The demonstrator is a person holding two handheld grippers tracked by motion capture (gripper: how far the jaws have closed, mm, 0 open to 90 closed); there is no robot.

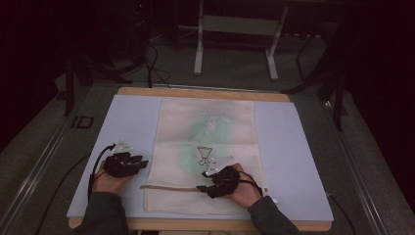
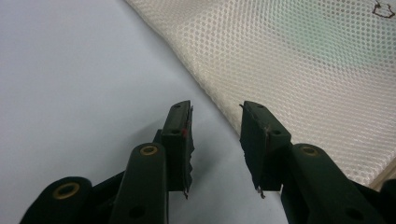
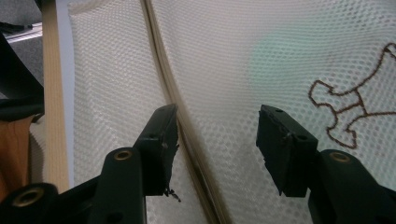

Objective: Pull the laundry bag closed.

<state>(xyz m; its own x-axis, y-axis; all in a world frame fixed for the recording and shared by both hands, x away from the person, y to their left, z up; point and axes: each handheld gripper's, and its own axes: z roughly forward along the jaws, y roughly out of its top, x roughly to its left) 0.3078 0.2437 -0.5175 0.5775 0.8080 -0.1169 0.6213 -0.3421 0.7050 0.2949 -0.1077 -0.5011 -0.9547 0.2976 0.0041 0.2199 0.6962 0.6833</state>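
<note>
A cream mesh bag (image 1: 205, 147) lies flat on the pale blue mat (image 1: 129, 122), with something green (image 1: 211, 126) showing through the mesh and a brown stitched figure (image 1: 204, 155) on it. A tan zip band (image 1: 166, 187) runs across its near end. My left gripper (image 1: 142, 161) rests on the mat just left of the bag, open, with nothing between its jaws (image 2: 215, 109); the bag's edge (image 2: 303, 70) lies just ahead. My right gripper (image 1: 201, 181) sits over the bag's near end, open, its jaws (image 3: 217, 112) standing either side of the zip band (image 3: 163, 70).
The mat covers a wooden table whose edge (image 1: 195, 92) shows at the back and front. Beyond it stands a white metal frame (image 1: 198, 49) on the floor, with dark cables (image 1: 151, 68) to the left. Bare mat lies on both sides of the bag.
</note>
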